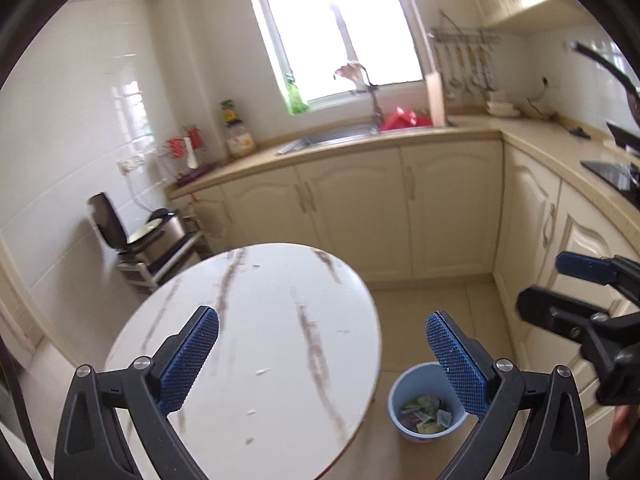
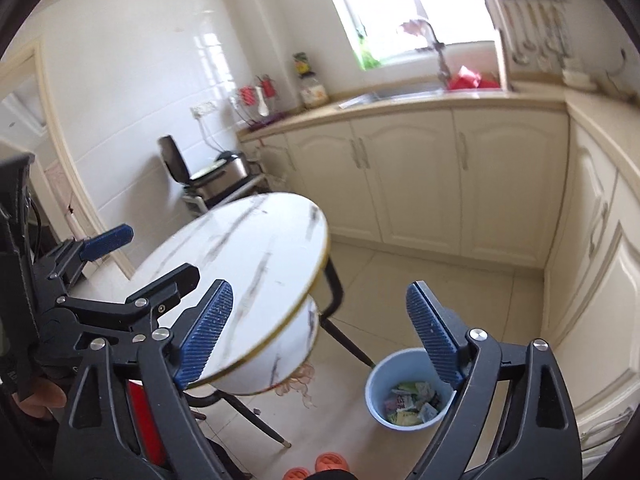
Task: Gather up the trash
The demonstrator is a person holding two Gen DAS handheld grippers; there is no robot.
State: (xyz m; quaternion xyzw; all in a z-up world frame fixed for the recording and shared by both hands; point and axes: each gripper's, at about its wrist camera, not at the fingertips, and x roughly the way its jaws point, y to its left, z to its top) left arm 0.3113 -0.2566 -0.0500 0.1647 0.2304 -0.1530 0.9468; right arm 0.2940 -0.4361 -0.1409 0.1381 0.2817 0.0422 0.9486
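A light blue bin (image 1: 426, 408) stands on the tiled floor to the right of a round white marble table (image 1: 256, 332). It holds several crumpled wrappers (image 1: 426, 412). The bin also shows in the right wrist view (image 2: 408, 390), with the wrappers (image 2: 410, 400) inside. My left gripper (image 1: 322, 350) is open and empty, raised above the table's right part. My right gripper (image 2: 320, 328) is open and empty, above the floor between table (image 2: 248, 264) and bin. The right gripper also shows at the right edge of the left wrist view (image 1: 560, 284), and the left gripper at the left of the right wrist view (image 2: 144, 256).
Cream kitchen cabinets (image 1: 400, 208) and a counter with a sink (image 1: 332, 138) run along the back and right. A low rack with an open appliance (image 1: 140, 236) stands by the left wall. A second lower round top (image 2: 276, 364) sits under the table, and orange slippers (image 2: 320, 466) lie on the floor.
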